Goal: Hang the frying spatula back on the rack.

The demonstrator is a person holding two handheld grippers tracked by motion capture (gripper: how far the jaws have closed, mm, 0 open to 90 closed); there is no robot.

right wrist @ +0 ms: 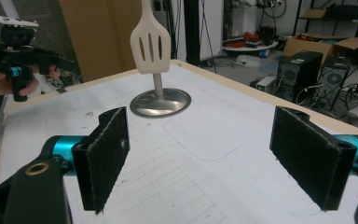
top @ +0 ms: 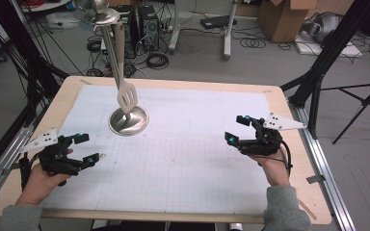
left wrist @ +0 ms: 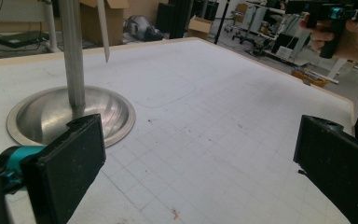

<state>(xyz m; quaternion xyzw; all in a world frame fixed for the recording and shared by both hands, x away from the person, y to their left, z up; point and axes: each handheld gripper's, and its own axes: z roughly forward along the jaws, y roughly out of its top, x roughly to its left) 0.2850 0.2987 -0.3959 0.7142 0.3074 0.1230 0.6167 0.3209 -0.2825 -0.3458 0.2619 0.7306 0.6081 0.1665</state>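
While the high view shows both hands low at the table's near side, the cream slotted plastic spatula [top: 126,96] hangs on the tall steel stand with a round domed base [top: 128,121], seemingly from its top disc. Left gripper view: left gripper [left wrist: 200,163] spread, empty, beside that base. Right gripper view: right gripper [right wrist: 200,154] spread, empty, facing the spatula; reaching for it looks next.

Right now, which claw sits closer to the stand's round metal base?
The left claw: the metal base lies just ahead of it, below the hanging slotted spatula. The right claw is farther across the mat.

Even bright light, soft shadows, perhaps slightly blurred
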